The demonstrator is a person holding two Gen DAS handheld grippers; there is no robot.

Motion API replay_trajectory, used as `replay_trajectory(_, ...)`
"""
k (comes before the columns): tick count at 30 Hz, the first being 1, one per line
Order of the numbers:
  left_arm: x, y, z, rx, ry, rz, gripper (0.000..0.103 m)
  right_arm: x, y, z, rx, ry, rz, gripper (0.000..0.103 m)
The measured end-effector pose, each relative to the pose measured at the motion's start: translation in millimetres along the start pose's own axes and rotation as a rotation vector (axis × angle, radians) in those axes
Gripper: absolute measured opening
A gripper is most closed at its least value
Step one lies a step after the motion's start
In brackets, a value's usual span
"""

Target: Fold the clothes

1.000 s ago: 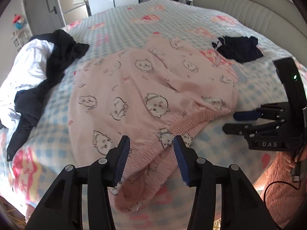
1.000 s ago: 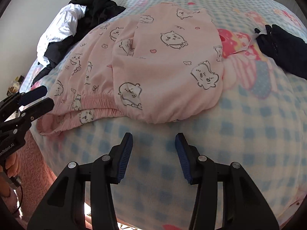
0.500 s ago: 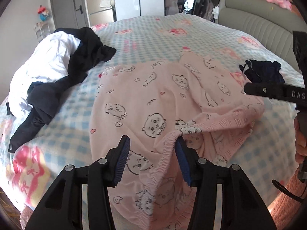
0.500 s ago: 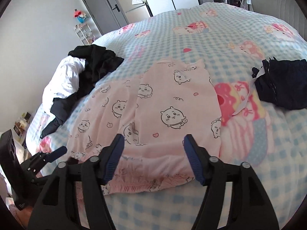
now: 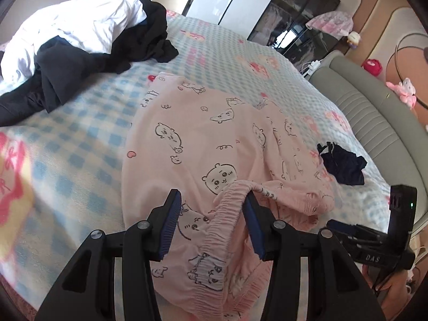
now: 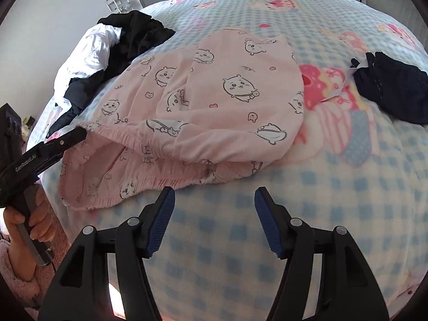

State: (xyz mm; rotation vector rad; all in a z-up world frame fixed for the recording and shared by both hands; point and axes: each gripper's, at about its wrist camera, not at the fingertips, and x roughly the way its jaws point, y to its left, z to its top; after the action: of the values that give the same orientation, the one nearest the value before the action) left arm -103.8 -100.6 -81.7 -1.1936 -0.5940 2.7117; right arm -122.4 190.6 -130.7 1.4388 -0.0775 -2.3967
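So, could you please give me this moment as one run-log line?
left gripper: closing, pink pyjama shorts waistband hooked over one finger | right gripper: closing, empty, over checked blanket

A bed under a blue-checked blanket carries pink cartoon-print pyjama pants at its middle, a white-and-black clothes heap on one side, a small dark garment opposite.

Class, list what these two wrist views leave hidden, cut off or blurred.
- Left wrist view: near hem of the pink pyjama shorts, cut off by the bottom edge.
- Right wrist view: left gripper fingertips, buried in the waistband.
- Left wrist view: blanket print, blurred.
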Motion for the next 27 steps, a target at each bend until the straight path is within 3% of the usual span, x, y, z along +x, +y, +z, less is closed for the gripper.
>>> replay_trajectory(4, -5.2, -5.4, -8.5, 0.065, 0.014, 0.062, 0.047, 27.9, -1.7, 23.0, 0.03, 0.003, -0.041, 0.063)
replay_trajectory(7, -10.3, -9.7, -14.2, 0.14, 0.022, 0.165, 0.048, 28.0, -2.5, 41.3, 0.054, -0.055, -0.121, 0.063)
replay_trajectory(10, -17.3, -7.5, -20.1, 0.139, 0.04, 0.167, 0.049, 18.6, -8.3, 51.1, 0.068, -0.108, -0.19, 0.063)
replay_trajectory(12, -17.8, -7.3, -24.4, 0.128, 0.058, 0.155, 0.049, 26.2, -17.4, 47.3, 0.056, -0.049, -0.235, 0.063)
replay_trajectory(17, -14.2, -5.1, -26.8, 0.124, 0.031, 0.297, 0.049, 22.0, -47.1, 16.1, 0.094, 0.032, -0.261, 0.062)
replay_trajectory(20, -12.6, 8.5, -21.5, 0.041, 0.038, 0.242, 0.049, 0.1, -60.5, -3.4, 0.128, 0.028, -0.284, 0.062)
replay_trajectory(23, -11.6, 9.2, -20.7, 0.019, 0.042, 0.195, 0.049, -19.2, -65.7, -13.3, 0.172, 0.015, -0.213, 0.064)
replay_trajectory(27, -13.8, -5.4, -25.5, 0.08, 0.036, 0.192, 0.049, -11.9, -35.9, -6.0, 0.087, 0.036, -0.106, 0.069)
